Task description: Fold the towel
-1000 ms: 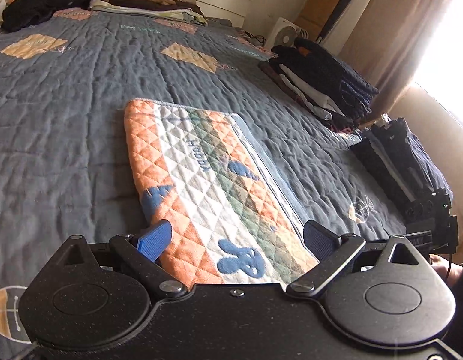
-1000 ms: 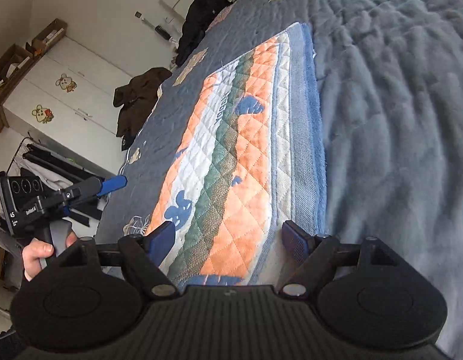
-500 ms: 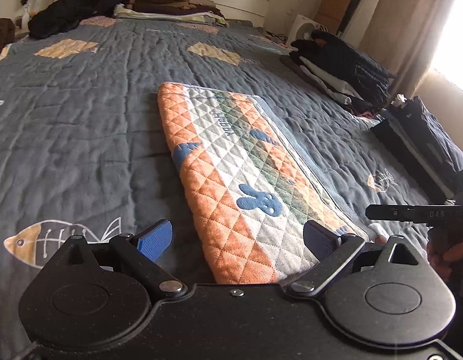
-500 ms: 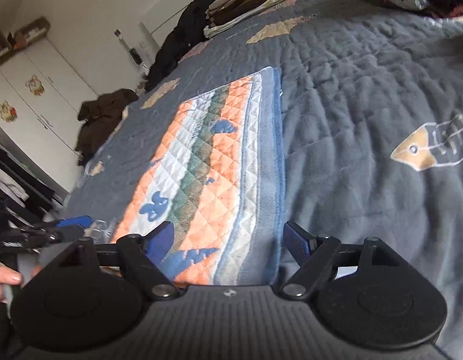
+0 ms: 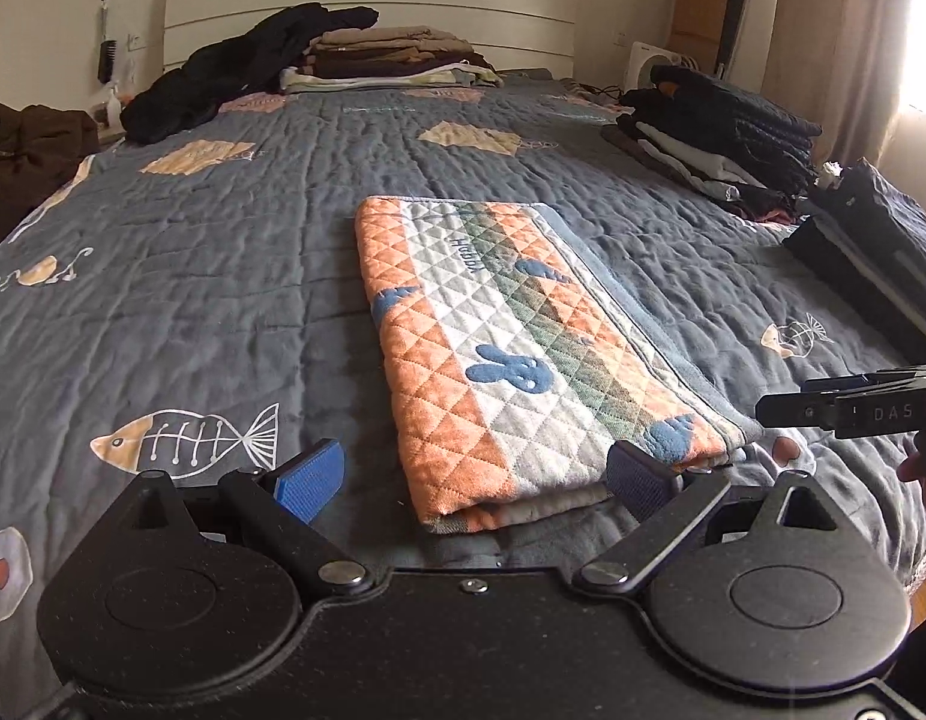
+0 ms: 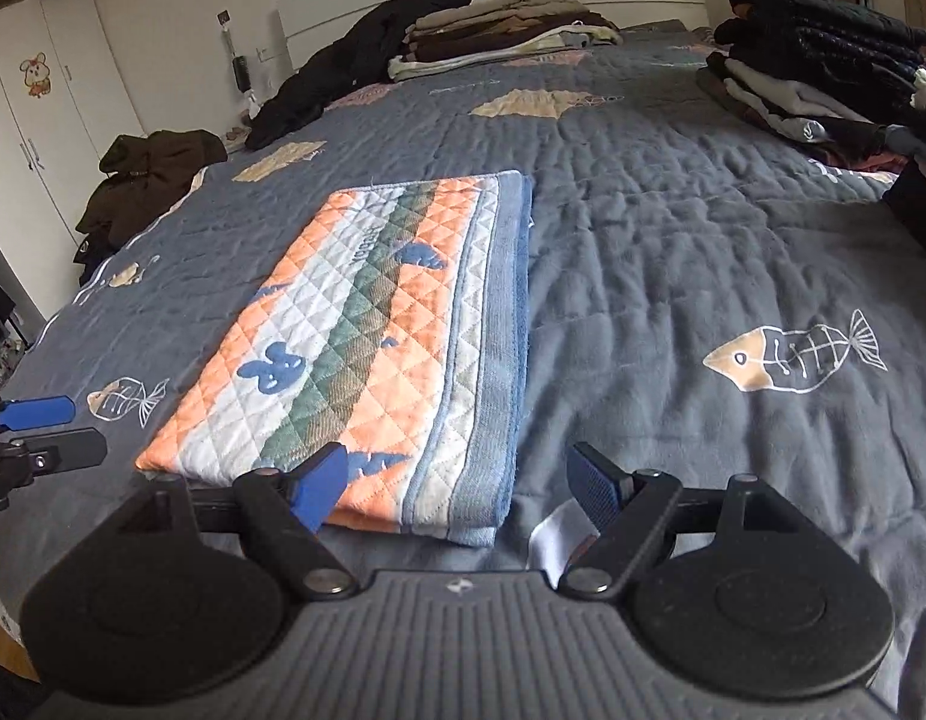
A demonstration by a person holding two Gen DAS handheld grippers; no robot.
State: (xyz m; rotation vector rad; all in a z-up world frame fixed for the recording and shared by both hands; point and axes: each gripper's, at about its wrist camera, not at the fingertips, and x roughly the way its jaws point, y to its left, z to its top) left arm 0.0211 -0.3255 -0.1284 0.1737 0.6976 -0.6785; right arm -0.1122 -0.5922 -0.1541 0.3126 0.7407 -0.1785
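Note:
The towel (image 5: 511, 348), quilted in orange, white and green with blue rabbit shapes, lies folded into a long strip flat on the grey-blue bedspread (image 5: 192, 276). In the right wrist view the same towel (image 6: 372, 336) stretches away from its near end. My left gripper (image 5: 475, 480) is open, just short of the towel's near left corner, holding nothing. My right gripper (image 6: 456, 486) is open too, at the towel's near right corner, with nothing between its pads. The right gripper's fingers (image 5: 847, 408) show at the right edge of the left wrist view.
Stacks of folded clothes (image 5: 390, 57) sit by the headboard and along the bed's right side (image 5: 721, 132). A dark jacket (image 5: 234, 66) lies at the back left. White cupboards (image 6: 48, 90) stand to the left. A white label (image 6: 559, 534) sticks out near my right gripper.
Both grippers have drawn back and levelled out toward the foot of the bed. The towel now lies farther ahead of them, with its near end clear of both sets of fingers.

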